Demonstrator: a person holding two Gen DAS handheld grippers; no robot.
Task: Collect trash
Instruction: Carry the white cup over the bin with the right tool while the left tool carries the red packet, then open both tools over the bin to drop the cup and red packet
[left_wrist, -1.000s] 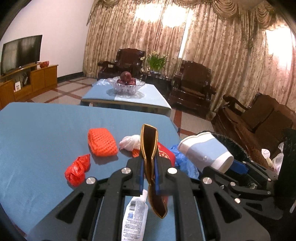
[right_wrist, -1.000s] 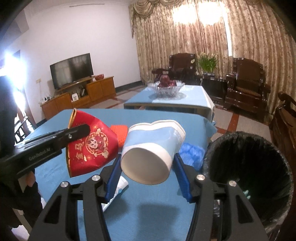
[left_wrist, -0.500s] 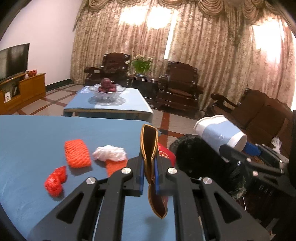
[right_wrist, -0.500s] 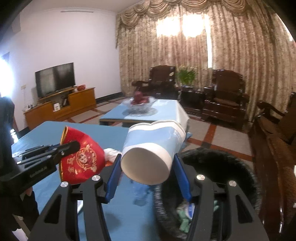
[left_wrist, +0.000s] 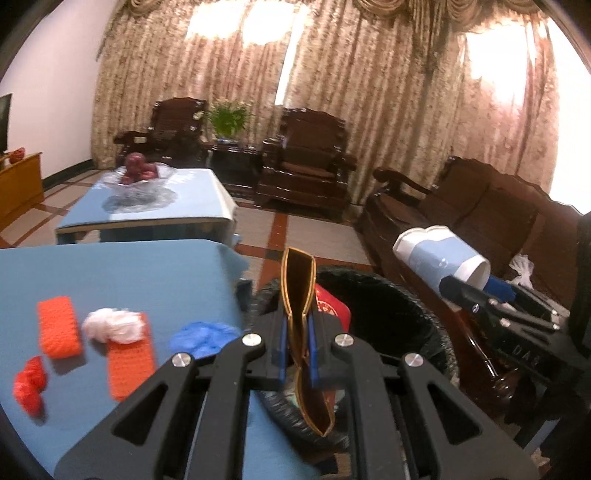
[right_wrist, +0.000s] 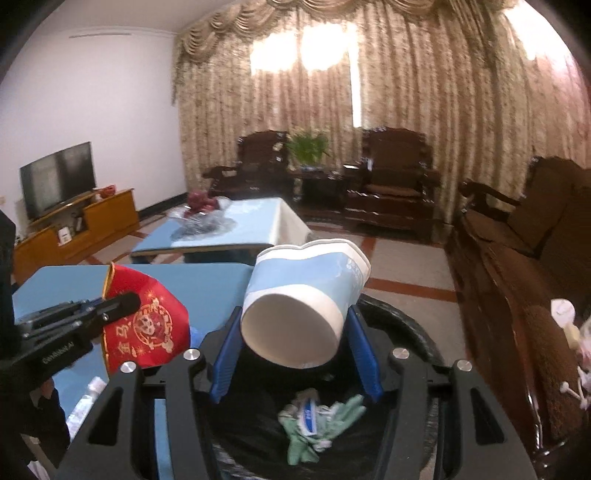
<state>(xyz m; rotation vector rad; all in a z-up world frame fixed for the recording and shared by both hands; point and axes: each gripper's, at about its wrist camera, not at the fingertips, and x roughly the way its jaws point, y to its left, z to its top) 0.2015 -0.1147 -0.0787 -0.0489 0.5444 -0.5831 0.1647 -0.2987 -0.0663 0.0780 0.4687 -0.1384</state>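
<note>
The left claw (left_wrist: 296, 345) has its blue-padded fingers (left_wrist: 282, 341) drawn nearly together, pinching something thin between them. The right claw (right_wrist: 293, 345) holds its fingers (right_wrist: 225, 354) spread wide, pressed on either side of what it grips. Both are raised past the bench's near right corner, the left claw to the left of the right one.

Glare is thrown through the curtains (right_wrist: 369, 110); the room is left dim, softly blurred, and bent at the edges.
</note>
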